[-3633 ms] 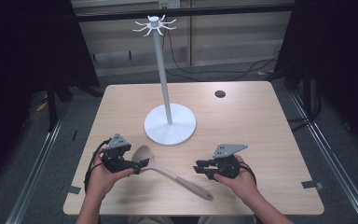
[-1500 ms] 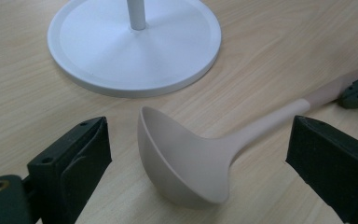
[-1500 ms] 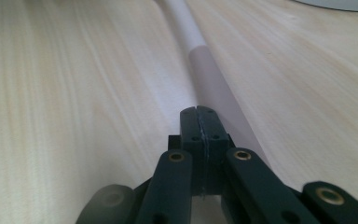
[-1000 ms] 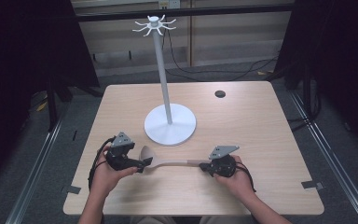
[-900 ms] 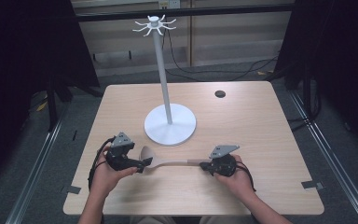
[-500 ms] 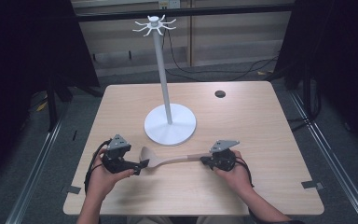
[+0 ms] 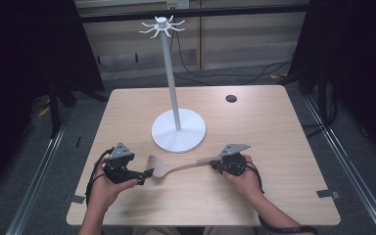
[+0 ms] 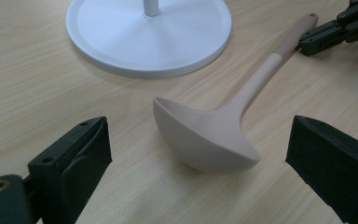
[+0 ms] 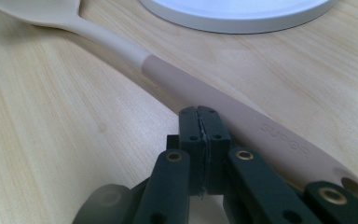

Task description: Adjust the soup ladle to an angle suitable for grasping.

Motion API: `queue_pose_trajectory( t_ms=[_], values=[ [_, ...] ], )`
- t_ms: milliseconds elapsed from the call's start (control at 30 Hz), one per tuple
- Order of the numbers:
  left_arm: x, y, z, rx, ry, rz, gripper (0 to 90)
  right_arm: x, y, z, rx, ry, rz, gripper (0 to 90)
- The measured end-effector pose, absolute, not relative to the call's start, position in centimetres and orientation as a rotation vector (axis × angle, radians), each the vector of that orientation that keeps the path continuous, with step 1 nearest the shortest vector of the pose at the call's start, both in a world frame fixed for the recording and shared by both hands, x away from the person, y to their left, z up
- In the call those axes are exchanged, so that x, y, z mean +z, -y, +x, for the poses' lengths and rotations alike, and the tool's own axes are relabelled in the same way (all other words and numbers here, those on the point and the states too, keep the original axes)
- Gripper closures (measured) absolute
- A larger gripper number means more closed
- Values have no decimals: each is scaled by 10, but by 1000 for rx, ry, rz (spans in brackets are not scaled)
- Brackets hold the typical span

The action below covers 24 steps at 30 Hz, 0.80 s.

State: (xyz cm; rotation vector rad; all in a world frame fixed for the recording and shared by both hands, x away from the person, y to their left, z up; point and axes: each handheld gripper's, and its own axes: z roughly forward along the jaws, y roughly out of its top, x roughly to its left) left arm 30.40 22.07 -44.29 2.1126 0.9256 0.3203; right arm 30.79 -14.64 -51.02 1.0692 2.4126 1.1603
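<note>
ladle (image 7: 169, 167) lies along the table between claws: bowl before wide-open, empty left claw (image 8: 200, 154); right claw (image 9: 200, 140) shut, empty, beside handle.

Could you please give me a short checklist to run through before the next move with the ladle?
1. Left hand-held gripper open wide enough for the bowl: ok.
2. Ladle bowl sits between its jaws, untouched: ok.
3. Right hand-held gripper shut, beside the handle, nothing between its pads: ok.
4. Right gripper actually presses on the handle: cannot tell.
5. Stand base apart from the ladle: ok.
6. Handle hole free for a hook: ok.
</note>
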Motion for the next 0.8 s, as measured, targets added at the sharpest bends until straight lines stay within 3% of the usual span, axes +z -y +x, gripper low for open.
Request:
queue_pose_trajectory(
  t_ms=[800],
  values=[
    [-440, -164, 332, 265, -755, 2203, 87, -502, 192, 275, 1255, -2308, 1236, 785]
  ],
)
